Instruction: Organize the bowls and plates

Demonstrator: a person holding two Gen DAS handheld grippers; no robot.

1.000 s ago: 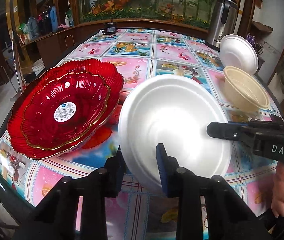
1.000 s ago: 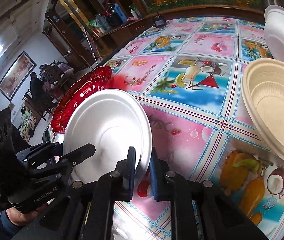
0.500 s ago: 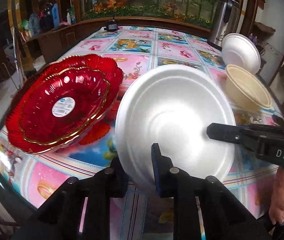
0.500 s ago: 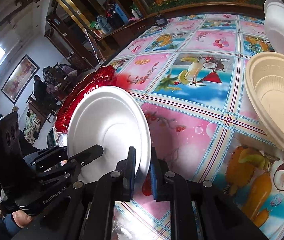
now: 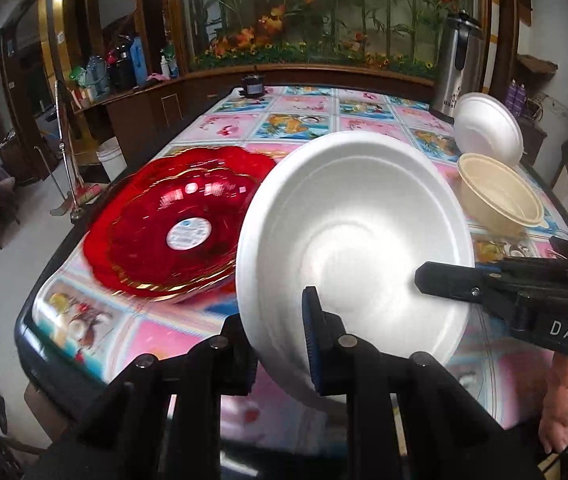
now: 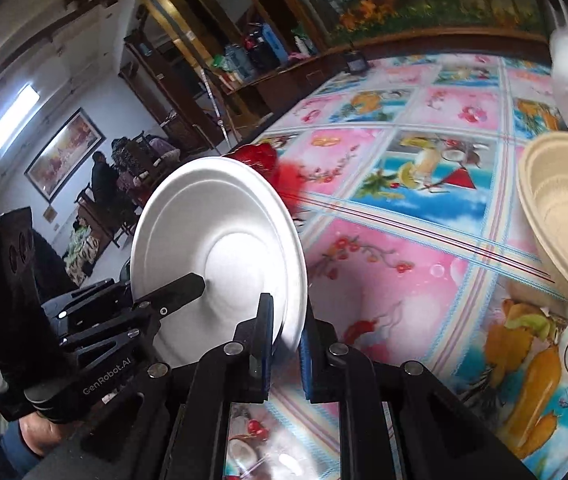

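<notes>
So both grippers have a hold of the same white foam plate (image 5: 355, 240), which is lifted off the worktop (image 5: 303, 112) and tilted up on edge. The left gripper (image 5: 280, 344) is clamped on the plate's near rim, one finger in front and one behind, and the right gripper (image 6: 284, 344) pinches the rim from the other side, its blue pads squeezing the edge. Nothing is on the plate. Just left of it sits the red glass dish (image 5: 172, 232), actually two scalloped ones nested, gold trim, with a round white sticker (image 5: 188, 234) in the middle of the top one. Over on the far right there's a beige bowl (image 5: 499, 204) sitting upright with nothing in it, and a white foam bowl (image 5: 487, 132) right behind it, tipped up on its side; can't tell if they're touching. A steel thermos jug (image 5: 459, 60) stands at the back right corner. Worktop is covered in a bright pink and blue cloth printed with fruit and drinks. Room-wise: big planter of fake flowers (image 5: 323, 20) along the back, dark wood cabinets with bottles, a broom (image 5: 68, 152) leaning on the left, and in the right wrist view a framed painting (image 6: 64, 152) on the wall with people sitting below it.
</notes>
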